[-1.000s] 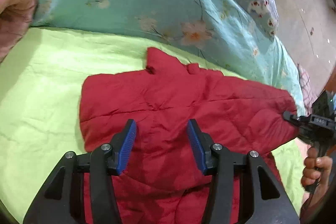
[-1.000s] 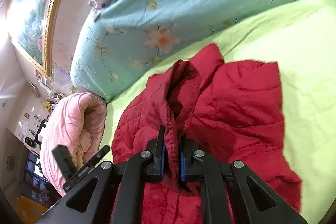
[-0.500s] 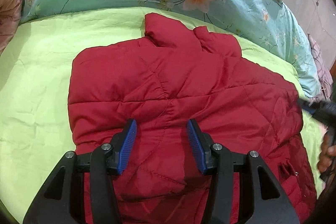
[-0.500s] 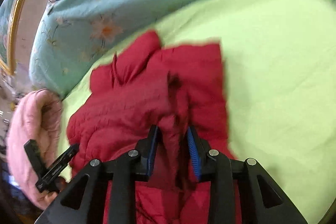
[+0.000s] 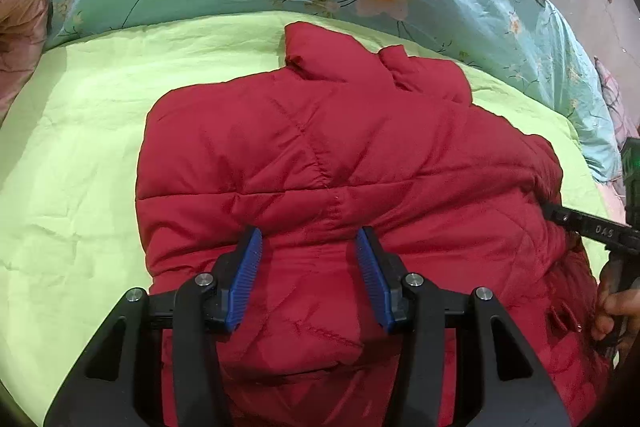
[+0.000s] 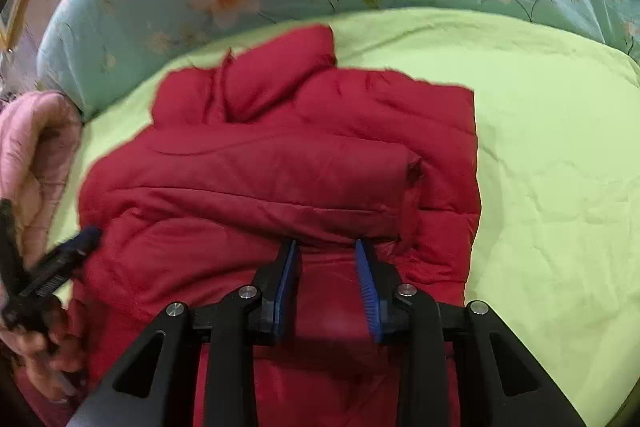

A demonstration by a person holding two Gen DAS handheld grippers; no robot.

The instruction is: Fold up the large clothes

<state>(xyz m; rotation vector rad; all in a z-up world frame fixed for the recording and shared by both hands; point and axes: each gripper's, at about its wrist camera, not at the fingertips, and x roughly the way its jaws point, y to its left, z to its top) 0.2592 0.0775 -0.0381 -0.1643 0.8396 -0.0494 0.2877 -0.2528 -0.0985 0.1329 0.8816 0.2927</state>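
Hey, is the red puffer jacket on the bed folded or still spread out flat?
Partly folded. In the right wrist view the red puffer jacket has a sleeve lying across its body, on the green sheet; no further fold shows.

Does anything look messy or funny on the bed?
Nothing is torn or spilled. The red jacket lies on the green sheet, only partly folded: its collar sticks up in a lump and the edges are uneven. Both grippers are open above it.
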